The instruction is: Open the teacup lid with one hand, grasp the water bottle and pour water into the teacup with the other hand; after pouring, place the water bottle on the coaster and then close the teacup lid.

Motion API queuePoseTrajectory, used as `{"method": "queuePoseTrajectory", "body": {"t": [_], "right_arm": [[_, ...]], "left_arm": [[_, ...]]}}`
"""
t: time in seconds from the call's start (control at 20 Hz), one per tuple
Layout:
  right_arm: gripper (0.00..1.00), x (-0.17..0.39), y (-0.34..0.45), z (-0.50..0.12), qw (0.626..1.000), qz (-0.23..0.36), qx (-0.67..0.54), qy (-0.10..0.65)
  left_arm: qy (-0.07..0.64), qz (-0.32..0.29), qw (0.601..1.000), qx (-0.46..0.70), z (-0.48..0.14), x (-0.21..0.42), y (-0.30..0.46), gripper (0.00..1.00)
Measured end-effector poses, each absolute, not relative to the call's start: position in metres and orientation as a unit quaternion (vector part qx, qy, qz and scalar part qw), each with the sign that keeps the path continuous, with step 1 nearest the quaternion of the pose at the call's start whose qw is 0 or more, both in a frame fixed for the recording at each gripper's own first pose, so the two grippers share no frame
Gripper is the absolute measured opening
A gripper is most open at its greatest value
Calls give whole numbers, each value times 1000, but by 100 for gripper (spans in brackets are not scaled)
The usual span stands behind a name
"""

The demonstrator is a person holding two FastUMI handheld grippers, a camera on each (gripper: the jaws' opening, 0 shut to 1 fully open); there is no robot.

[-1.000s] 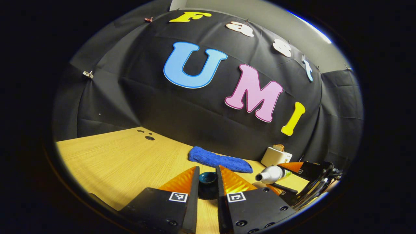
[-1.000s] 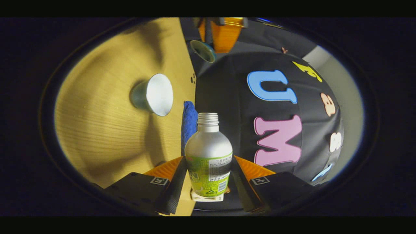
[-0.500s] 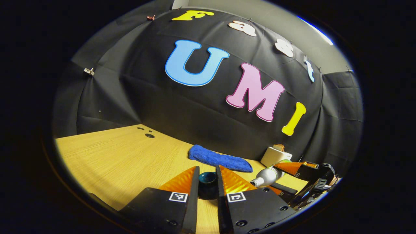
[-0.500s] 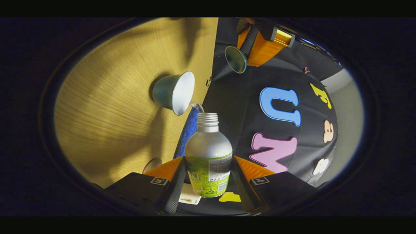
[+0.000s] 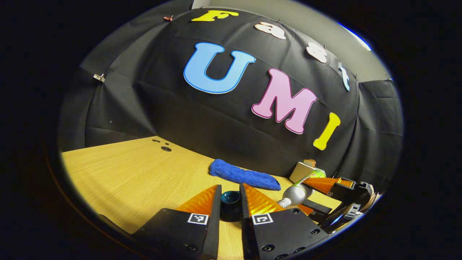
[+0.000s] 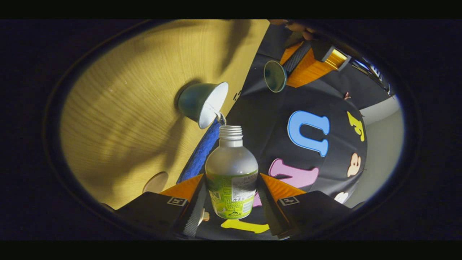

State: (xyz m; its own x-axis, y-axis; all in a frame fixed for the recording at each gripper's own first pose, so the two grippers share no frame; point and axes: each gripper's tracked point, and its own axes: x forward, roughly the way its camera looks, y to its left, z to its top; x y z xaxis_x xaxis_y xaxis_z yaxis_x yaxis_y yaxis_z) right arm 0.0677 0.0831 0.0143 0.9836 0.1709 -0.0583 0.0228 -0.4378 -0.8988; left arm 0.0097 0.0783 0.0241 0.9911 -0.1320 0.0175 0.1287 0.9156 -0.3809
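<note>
The teacup (image 6: 203, 104) stood uncovered on the wooden table (image 6: 119, 108), its pale inside showing in the right gripper view. The water bottle (image 6: 231, 173) was tipped well over, its open threaded neck just beside the cup's rim, with a thin thread of water seeming to bridge the two. The right gripper (image 6: 231, 196) clamped the bottle across its labelled body, both fingers pressed against it. The teacup lid (image 5: 230, 205) was pinched between the closed fingers of the left gripper (image 5: 230, 202), held in the air apart from the cup. A pale round coaster (image 6: 156, 182) lay on the table near the bottle's base side; a blue cloth (image 5: 244, 176) lay by the back wall. Judged step: pouring. To do it well, the neck should stay over the cup's mouth, the tilt should grow slowly, and the lid should wait clear of the stream.
</note>
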Motion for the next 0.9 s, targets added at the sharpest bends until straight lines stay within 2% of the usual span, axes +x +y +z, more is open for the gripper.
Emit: {"method": "queuePoseTrajectory", "body": {"t": [0.2,0.25,0.3,0.7,0.9], "right_arm": [[76,70,89,26,492,65,-864,-81],[80,69,89,29,489,63,-866,-85],[76,69,90,32,484,62,-868,-89],[76,67,106,64,398,33,-903,-156],[76,66,108,66,396,33,-903,-163]], "left_arm": [[6,-67,978,-197,24,10,80,29],[5,-68,978,-199,25,10,79,29],[4,-70,977,-202,26,9,79,29],[7,-70,977,-202,25,9,79,29],[9,-70,977,-203,26,8,79,29]]}}
